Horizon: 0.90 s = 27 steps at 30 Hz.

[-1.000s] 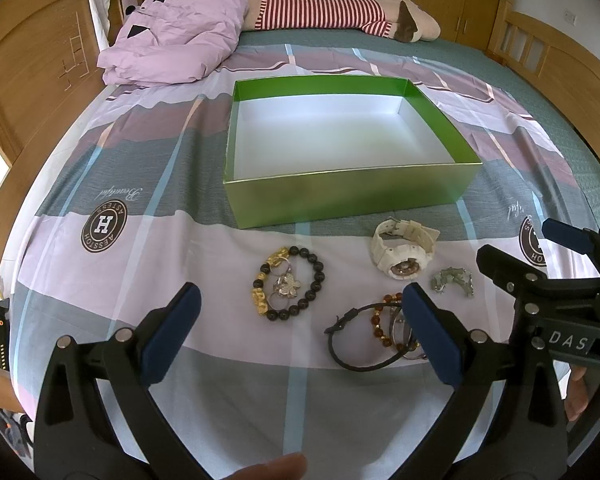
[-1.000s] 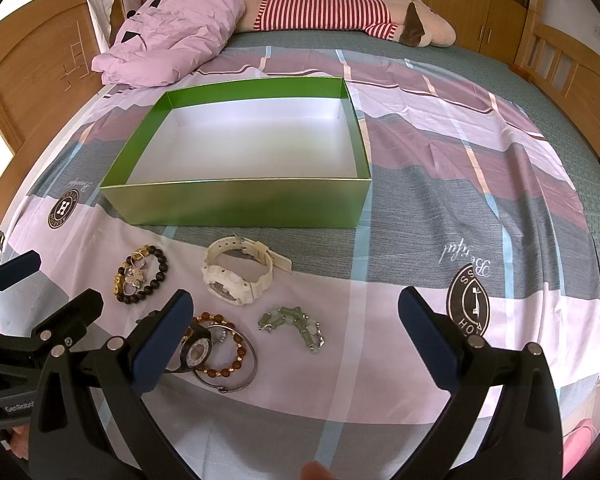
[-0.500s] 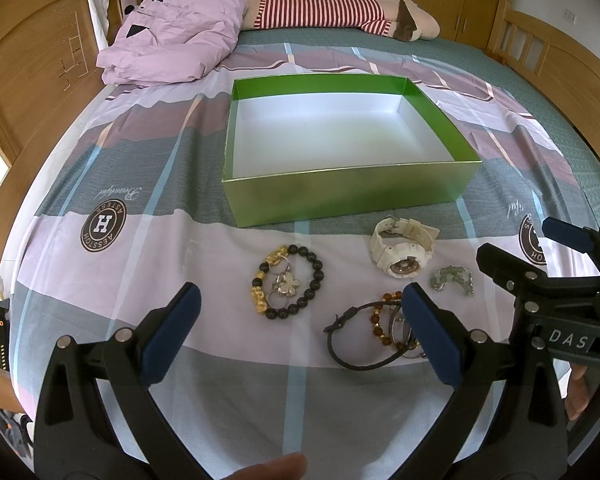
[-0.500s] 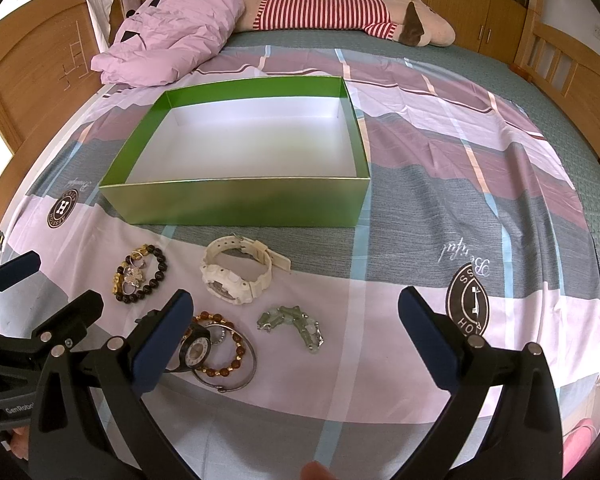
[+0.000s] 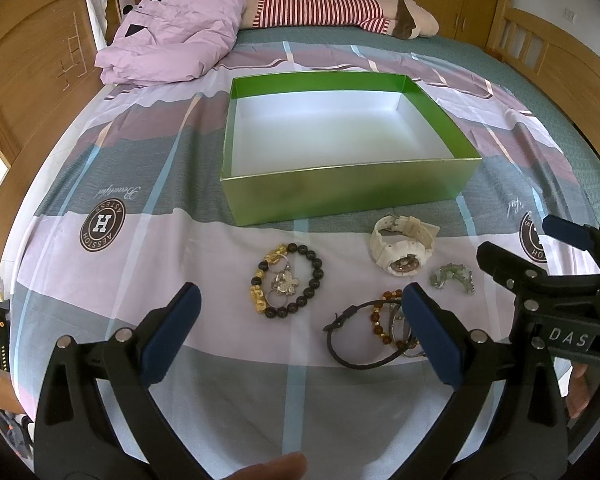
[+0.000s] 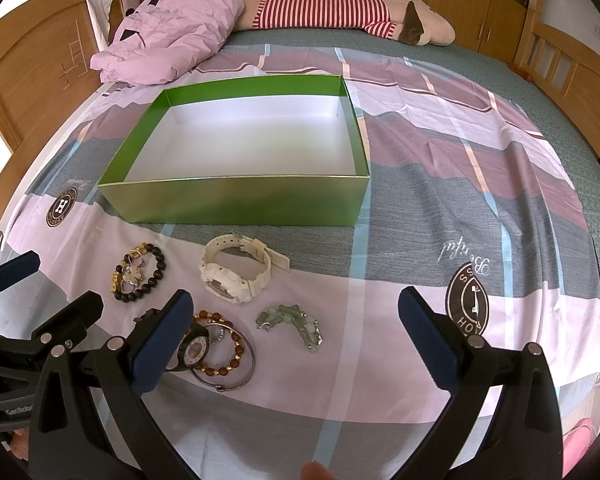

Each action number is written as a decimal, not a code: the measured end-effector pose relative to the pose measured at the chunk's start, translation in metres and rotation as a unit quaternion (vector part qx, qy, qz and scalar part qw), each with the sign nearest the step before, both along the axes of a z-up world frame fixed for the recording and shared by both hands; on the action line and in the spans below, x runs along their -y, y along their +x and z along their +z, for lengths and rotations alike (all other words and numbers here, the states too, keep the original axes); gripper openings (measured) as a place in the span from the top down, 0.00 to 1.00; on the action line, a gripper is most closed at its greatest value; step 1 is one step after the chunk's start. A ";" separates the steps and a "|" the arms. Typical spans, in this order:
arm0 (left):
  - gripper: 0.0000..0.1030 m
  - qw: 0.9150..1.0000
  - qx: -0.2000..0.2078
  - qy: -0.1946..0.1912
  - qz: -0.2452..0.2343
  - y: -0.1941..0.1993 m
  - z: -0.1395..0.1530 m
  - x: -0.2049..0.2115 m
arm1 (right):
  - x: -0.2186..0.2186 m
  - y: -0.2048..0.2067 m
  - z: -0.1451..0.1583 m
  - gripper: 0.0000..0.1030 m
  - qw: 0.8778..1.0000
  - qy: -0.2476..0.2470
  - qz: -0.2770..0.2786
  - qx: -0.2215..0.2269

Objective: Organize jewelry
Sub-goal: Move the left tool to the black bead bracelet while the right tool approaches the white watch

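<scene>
Left wrist view: your left gripper (image 5: 296,330) hangs above the bed with its blue-padded jaws spread wide and nothing between them. Directly ahead of it, centred in the gap, lies the round bracelet of dark beads with gold charms and a silver flower pendant (image 5: 286,280), flat on the striped pink, grey and white bedsheet (image 5: 100,280). Off that gripper's right fingertip sits a tangle of a black cord band, an amber bead bracelet and thin metal bangles (image 5: 374,330), partly hidden behind the pad. Right wrist view: your right gripper (image 6: 292,332) is likewise spread and empty, and the curved green stone bracelet (image 6: 292,320) lies almost midway between its fingers, its long axis running across the gap from left to lower right. The chunky white plastic wristwatch (image 6: 236,276) lies just beyond, on its side, with the strap closed in a loop. Farther out stands the shallow green cardboard box with a white interior (image 6: 240,200), nothing in it, its long side facing you. All the jewelry rests on the sheet, near the box's front wall but apart from it. Judged by position, each gripper has its own piece straight ahead: the beaded bracelet for the left, the green stone piece for the right.
</scene>
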<state>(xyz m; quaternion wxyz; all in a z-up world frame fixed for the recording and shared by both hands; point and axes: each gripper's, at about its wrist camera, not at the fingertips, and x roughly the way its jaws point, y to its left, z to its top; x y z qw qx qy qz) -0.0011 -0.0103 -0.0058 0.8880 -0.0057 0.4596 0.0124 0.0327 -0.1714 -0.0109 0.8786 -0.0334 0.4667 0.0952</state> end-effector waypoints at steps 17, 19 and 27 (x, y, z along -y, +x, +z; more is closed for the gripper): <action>0.16 0.996 -0.066 -0.023 0.046 0.039 -0.041 -0.033 | 0.013 0.046 -0.055 0.58 0.996 0.076 0.025 -0.051; 0.16 0.997 -0.071 -0.015 0.039 0.040 -0.045 -0.028 | -0.002 0.047 -0.057 0.55 0.996 0.068 0.047 -0.041; 0.16 0.994 -0.098 0.010 0.039 0.046 -0.064 -0.028 | -0.021 0.056 -0.061 0.47 0.998 0.028 0.053 -0.023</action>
